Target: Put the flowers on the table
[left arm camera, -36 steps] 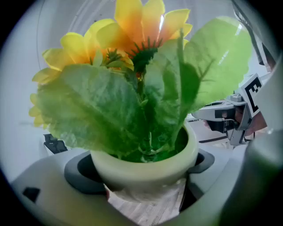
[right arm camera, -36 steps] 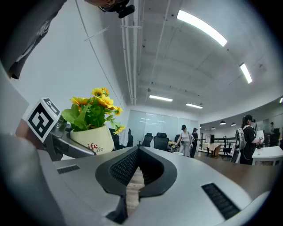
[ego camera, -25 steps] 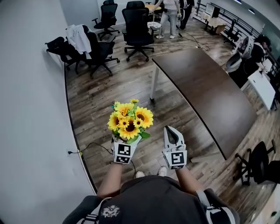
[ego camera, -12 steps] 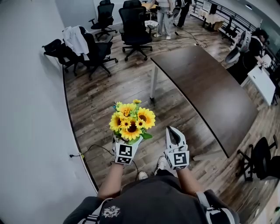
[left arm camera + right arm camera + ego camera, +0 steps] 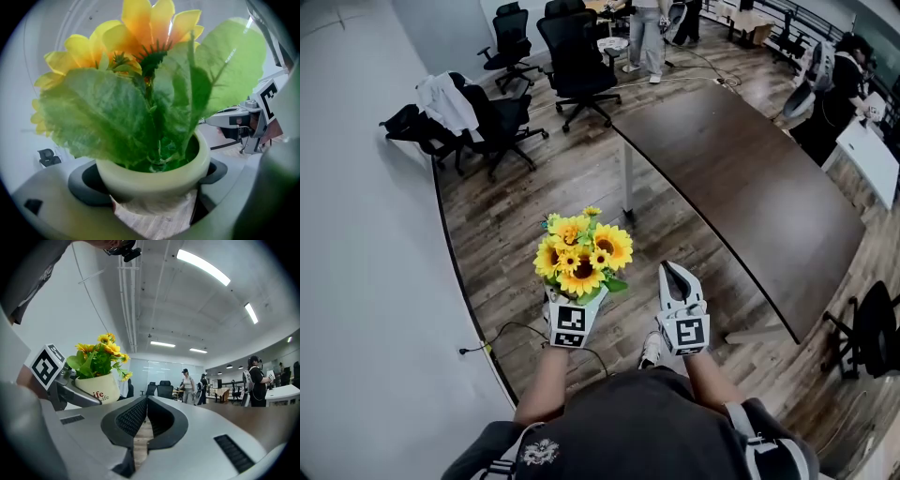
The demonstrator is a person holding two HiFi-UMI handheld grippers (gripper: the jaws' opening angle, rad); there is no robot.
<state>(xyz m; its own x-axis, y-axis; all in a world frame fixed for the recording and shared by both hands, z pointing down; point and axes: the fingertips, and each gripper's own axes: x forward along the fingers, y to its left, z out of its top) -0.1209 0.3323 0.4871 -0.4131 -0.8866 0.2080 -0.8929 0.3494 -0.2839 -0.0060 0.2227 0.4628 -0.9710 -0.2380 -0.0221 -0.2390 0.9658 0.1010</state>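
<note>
A bunch of yellow sunflowers [image 5: 581, 253] with green leaves stands in a small cream pot [image 5: 154, 176]. My left gripper [image 5: 572, 305] is shut on that pot and carries it upright above the wooden floor. The same flower pot [image 5: 97, 386] shows at the left of the right gripper view. My right gripper [image 5: 677, 279] hangs beside it, shut, with nothing between its dark ribbed pads [image 5: 133, 416]. The long dark brown table [image 5: 741, 183] lies ahead and to the right, bare on top.
Black office chairs [image 5: 577, 61] stand beyond the table's far end, one draped with a white coat [image 5: 445, 94]. A white wall [image 5: 366, 234] runs along the left, a cable [image 5: 511, 328] on the floor by it. People stand at the back [image 5: 647, 37] and right [image 5: 853, 66].
The view has shifted forward: table and chairs sit slightly nearer and further left. Both grippers keep their pose, the left still holding the pot.
</note>
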